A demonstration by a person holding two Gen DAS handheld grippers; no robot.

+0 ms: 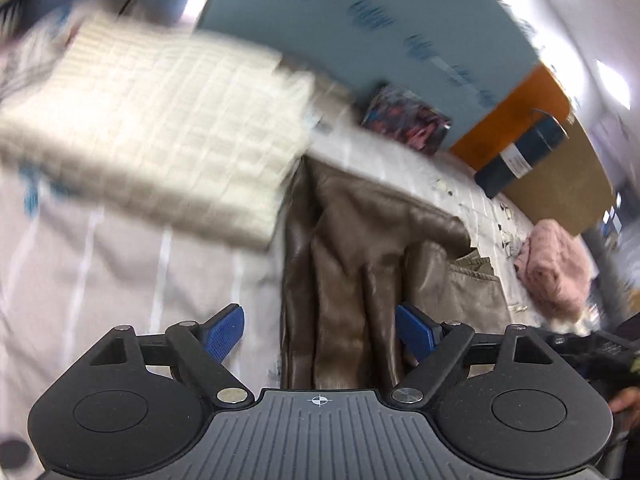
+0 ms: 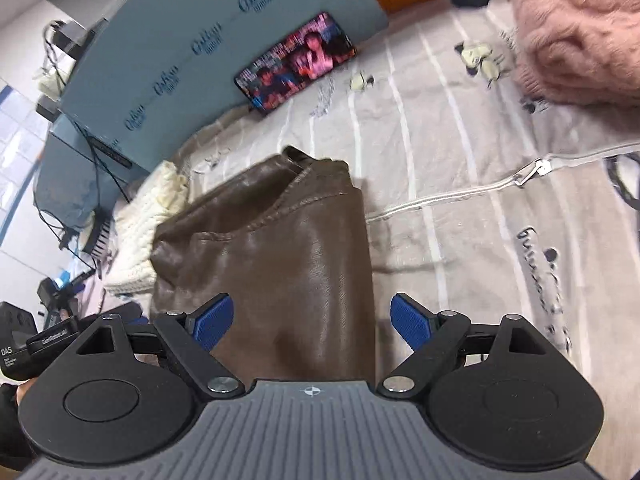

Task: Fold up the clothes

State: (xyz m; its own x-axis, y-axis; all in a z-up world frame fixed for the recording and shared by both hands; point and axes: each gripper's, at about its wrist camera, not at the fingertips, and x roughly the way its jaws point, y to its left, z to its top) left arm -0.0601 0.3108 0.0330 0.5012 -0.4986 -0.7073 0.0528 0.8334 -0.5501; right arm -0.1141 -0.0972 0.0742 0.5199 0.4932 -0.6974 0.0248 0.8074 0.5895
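Note:
A brown leather garment [image 1: 352, 264] [image 2: 276, 248] lies folded into a long strip on the pale striped bed sheet [image 1: 120, 272] [image 2: 460, 208]. My left gripper [image 1: 320, 330] hovers over its near end with its blue pads wide apart and nothing between them. My right gripper [image 2: 310, 322] also stands open above the garment's near end, its pads clear of the leather. A folded cream knitted sweater [image 1: 160, 140] [image 2: 144, 220] lies beside the leather, blurred in the left wrist view. A pink knitted garment [image 1: 556, 264] [image 2: 580, 28] lies crumpled on the other side.
A blue-grey board [image 1: 360, 32] [image 2: 200, 52] stands along the bed's far edge, with a colourful magazine [image 1: 408, 120] [image 2: 296, 60] leaning on it. An orange board [image 1: 516, 116] and a dark box [image 1: 520, 156] stand further along. A zip [image 2: 480, 188] runs across the sheet. A person's hand [image 1: 624, 404] holds the other gripper.

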